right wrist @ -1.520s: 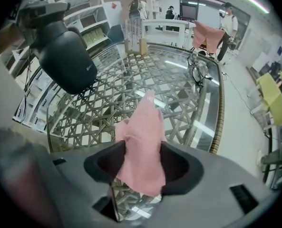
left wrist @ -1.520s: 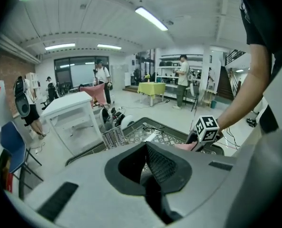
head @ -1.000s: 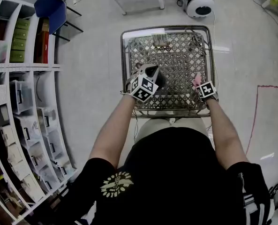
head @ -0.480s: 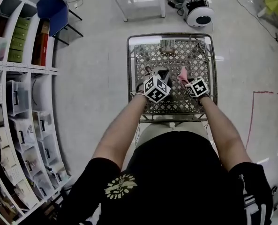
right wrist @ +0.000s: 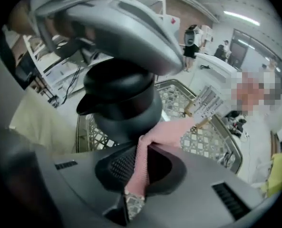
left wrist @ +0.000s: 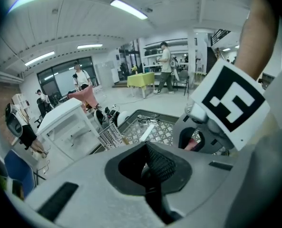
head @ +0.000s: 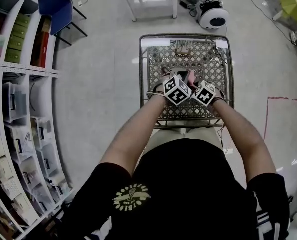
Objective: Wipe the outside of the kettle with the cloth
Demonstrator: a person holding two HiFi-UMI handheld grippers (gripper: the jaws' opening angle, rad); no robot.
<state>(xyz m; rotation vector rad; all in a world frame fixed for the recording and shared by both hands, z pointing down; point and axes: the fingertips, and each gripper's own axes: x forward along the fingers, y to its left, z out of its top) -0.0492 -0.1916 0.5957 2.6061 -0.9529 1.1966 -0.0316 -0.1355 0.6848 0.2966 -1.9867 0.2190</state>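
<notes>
The black kettle (right wrist: 126, 103) is held up in the air. Right under the kettle is a metal table (head: 216, 59) full of little holes. The left gripper (left wrist: 150, 170) sits on top of the kettle. Its jaws are squeezed tight on the kettle's top part. The right gripper (right wrist: 138, 175) is just beside the kettle, lower down. Its jaws pinch a pink cloth (right wrist: 164, 132). The cloth sticks out and touches the kettle's round side. Both grippers are very close together at the kettle.
</notes>
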